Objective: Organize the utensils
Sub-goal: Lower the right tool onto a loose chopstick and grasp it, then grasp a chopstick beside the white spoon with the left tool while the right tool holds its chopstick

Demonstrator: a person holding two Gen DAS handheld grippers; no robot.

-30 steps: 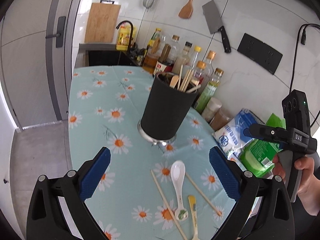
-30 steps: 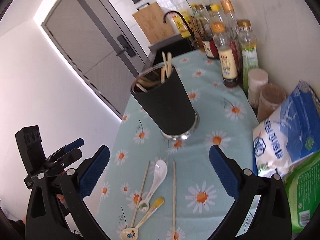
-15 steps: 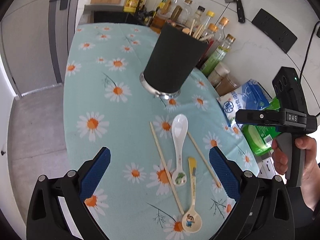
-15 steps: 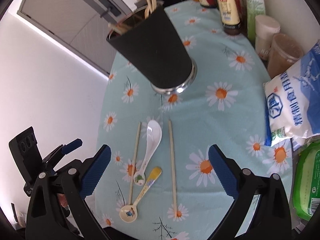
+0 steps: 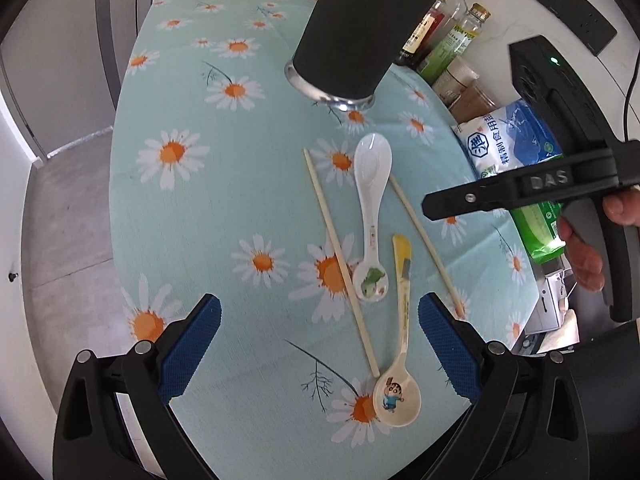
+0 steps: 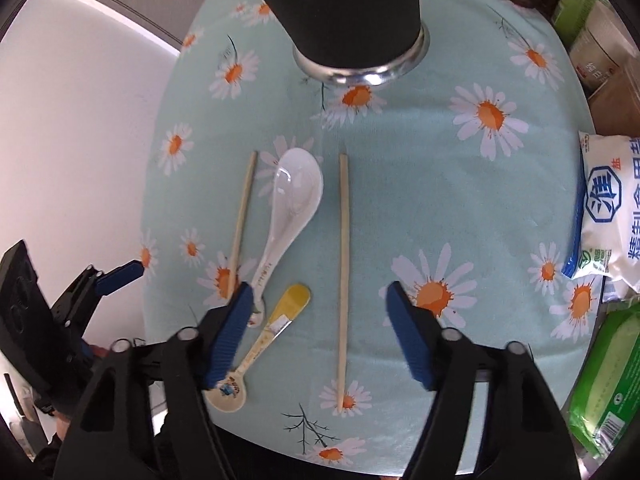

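Left gripper: black plastic frame, blue cross-hatched pads, silver screws at the finger pivots. Right gripper: same build, ribbed blue pads. Seen from the left wrist, its body reads "DAS", green light lit, grey trigger under the person's hand.

Your right gripper sits low in frame, jaws partly closed and just been closing, pads not touching anything; one chopstick runs up between them. Left of it: yellow-handled spoon, white spoon, second chopstick. Black utensil holder stands top centre. Left gripper at left edge.
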